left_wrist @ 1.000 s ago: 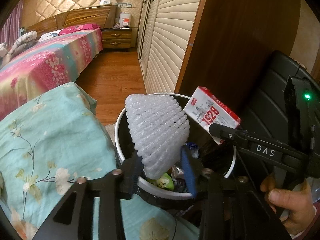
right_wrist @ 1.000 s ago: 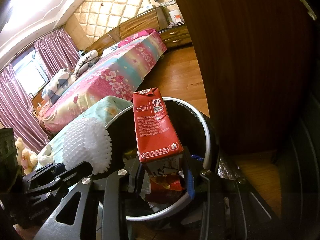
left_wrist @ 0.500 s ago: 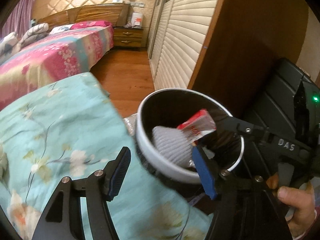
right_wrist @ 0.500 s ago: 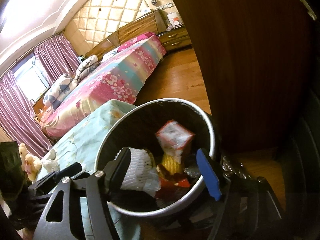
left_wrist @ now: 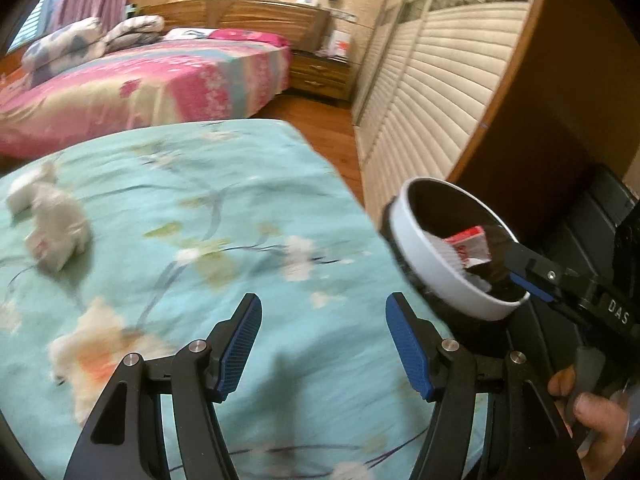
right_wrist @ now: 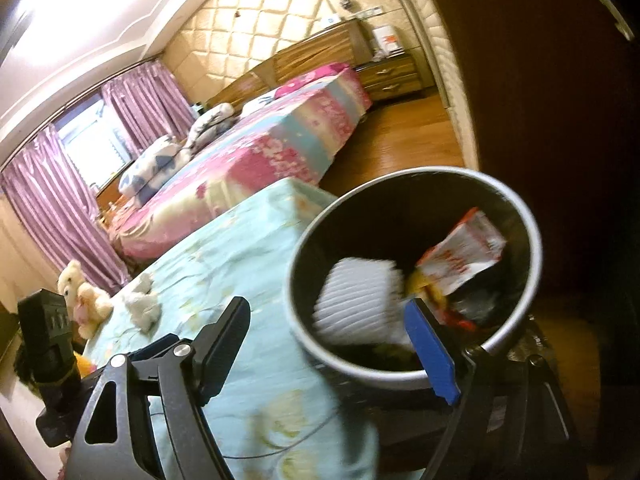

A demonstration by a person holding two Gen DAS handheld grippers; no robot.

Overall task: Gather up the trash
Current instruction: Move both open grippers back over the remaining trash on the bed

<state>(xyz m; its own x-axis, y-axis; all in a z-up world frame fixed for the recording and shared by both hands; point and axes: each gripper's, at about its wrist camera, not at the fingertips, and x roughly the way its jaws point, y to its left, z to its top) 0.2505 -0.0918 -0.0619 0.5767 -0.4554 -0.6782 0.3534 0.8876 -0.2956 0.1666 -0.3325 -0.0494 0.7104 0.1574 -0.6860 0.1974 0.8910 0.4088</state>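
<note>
Two hand-held grippers hang empty beside a white-rimmed waste bin (right_wrist: 534, 240) at the foot of a table draped in a turquoise floral cloth (left_wrist: 224, 216). The left gripper (left_wrist: 323, 346) holds its blue pads apart over the cloth with nothing between them; the right gripper (right_wrist: 340, 342) is spreading its jaws at the bin's near rim, and nothing is caught between them either.

Inside the bin lie a white foam fruit net (right_wrist: 356, 300) and a red-and-white drink carton (right_wrist: 464, 256), the net towards the cloth side, the carton towards the dark wardrobe side, on top of other wrappers.

On the cloth, well away from the bin, sits a crumpled white wad (left_wrist: 52, 224), apparently tissue or paper. It looks very light and soft, likely to squash flat under the pads and to slide on the fabric rather than resist; a pinch across its thickest bunched part, from above, seems the safest hold, with care not to snag the cloth beneath.

Motion blur smears the wad, so its material stays uncertain. The bin's lower contents are lost in shadow. Plush toys (right_wrist: 80, 296) crowd the far edge of the cloth from the bin, partly behind the left gripper's body. A person's fingers (left_wrist: 596, 420) show only at the frame edge.
</note>
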